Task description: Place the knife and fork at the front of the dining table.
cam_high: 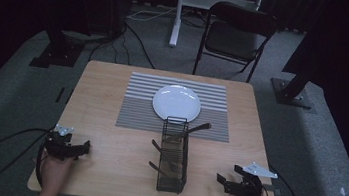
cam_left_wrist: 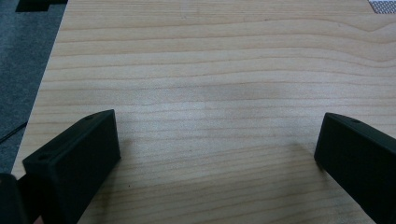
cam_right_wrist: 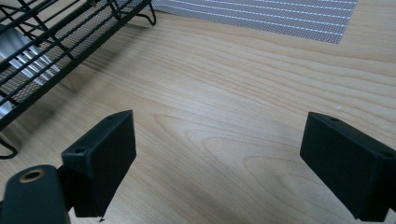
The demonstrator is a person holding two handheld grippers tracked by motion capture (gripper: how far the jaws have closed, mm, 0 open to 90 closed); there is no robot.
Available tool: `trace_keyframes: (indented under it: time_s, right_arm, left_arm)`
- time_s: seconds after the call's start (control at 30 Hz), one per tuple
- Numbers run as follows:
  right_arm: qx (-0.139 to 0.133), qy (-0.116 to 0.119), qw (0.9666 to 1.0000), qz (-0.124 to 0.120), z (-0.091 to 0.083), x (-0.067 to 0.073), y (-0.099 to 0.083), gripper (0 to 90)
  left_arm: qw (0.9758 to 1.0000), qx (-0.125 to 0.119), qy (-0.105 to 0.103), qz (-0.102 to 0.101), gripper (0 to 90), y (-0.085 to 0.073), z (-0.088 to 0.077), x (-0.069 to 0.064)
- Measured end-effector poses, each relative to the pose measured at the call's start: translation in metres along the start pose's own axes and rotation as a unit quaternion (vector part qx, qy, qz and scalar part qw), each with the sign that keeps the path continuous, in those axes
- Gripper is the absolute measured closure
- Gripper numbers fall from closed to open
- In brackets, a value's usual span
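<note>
At the near right corner of the pale wooden table [cam_high: 106, 145], the right gripper [cam_high: 232, 182] rests with jaws spread wide and empty; the left gripper [cam_high: 77, 149], equally released, sits well apart. Between them stands the black wire-mesh cutlery basket [cam_high: 173, 158] holding utensils. A sideways reach could catch its light frame and tip it toward the round white plate [cam_high: 177, 103].

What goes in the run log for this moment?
left gripper: open, empty | right gripper: open, empty | wire basket: between them, untouched | plate: on mat
</note>
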State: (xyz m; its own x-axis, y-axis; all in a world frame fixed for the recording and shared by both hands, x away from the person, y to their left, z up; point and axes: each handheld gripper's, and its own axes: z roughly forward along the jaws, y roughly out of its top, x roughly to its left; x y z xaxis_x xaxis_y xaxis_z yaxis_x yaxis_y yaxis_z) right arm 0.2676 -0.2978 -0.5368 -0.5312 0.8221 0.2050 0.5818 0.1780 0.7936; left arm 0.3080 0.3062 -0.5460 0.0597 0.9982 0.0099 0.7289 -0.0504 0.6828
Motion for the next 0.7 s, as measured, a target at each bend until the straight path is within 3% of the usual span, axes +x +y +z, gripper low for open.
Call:
trace_keyframes:
  time_s: [0.23,0.4,0.7]
  right_arm:
    - [0.005,0.006,0.9999,0.013,0.004,0.001,0.000,10.2]
    - [0.007,0.010,0.9999,0.003,0.006,0.007,0.005,10.1]
    - [-0.030,0.027,0.9992,-0.006,0.003,0.017,0.033,10.2]
  left_arm:
    - [1.0000,-0.001,0.000,-0.002,0.0,0.000,0.000,0.000]
    - [1.0000,0.000,0.001,-0.001,0.0,-0.001,0.000,0.000]
    - [1.0000,0.000,0.001,-0.001,0.0,-0.001,0.000,0.000]
